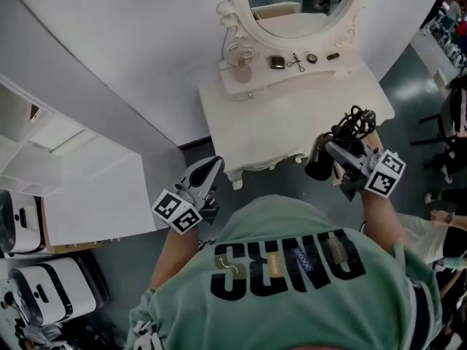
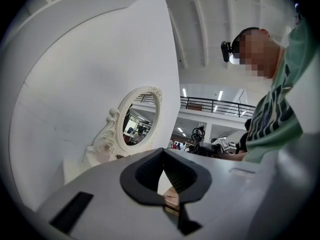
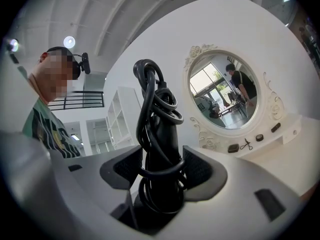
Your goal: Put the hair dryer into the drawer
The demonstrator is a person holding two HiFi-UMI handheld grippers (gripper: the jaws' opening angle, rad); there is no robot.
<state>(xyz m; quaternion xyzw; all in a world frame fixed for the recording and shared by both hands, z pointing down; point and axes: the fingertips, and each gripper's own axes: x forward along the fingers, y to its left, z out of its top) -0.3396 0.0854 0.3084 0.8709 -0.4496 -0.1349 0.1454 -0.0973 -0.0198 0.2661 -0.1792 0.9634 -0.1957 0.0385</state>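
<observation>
My right tongs [image 3: 161,171] are clenched on the hair dryer [image 3: 159,134], and the pads bite as much on the wound cord [image 3: 150,84] as on the handle beneath it. That is my first worry: a grip on cord over smooth plastic may let the dryer twist or slide in the pads if I tip it. Loops of cord stand loose above the pads, and I judge that one could catch on a drawer's edge or spring free on the way in.

My left tongs [image 2: 163,164] are closed on nothing, pads meeting at the tips. They hang off the desk's [image 1: 270,122] front left corner, near it but not touching. The dryer is in the air just off the desk's front right corner, its dark barrel pointing towards the desk.

I see no drawer from here; the desk's top hides its front, so I cannot tell whether one is open. If it is shut, the left tongs must part before they can take a pull, and a hurried reach could bump the desk and shake the scissors [image 1: 295,63] and bottle [image 1: 243,68] at the desk's back.
</observation>
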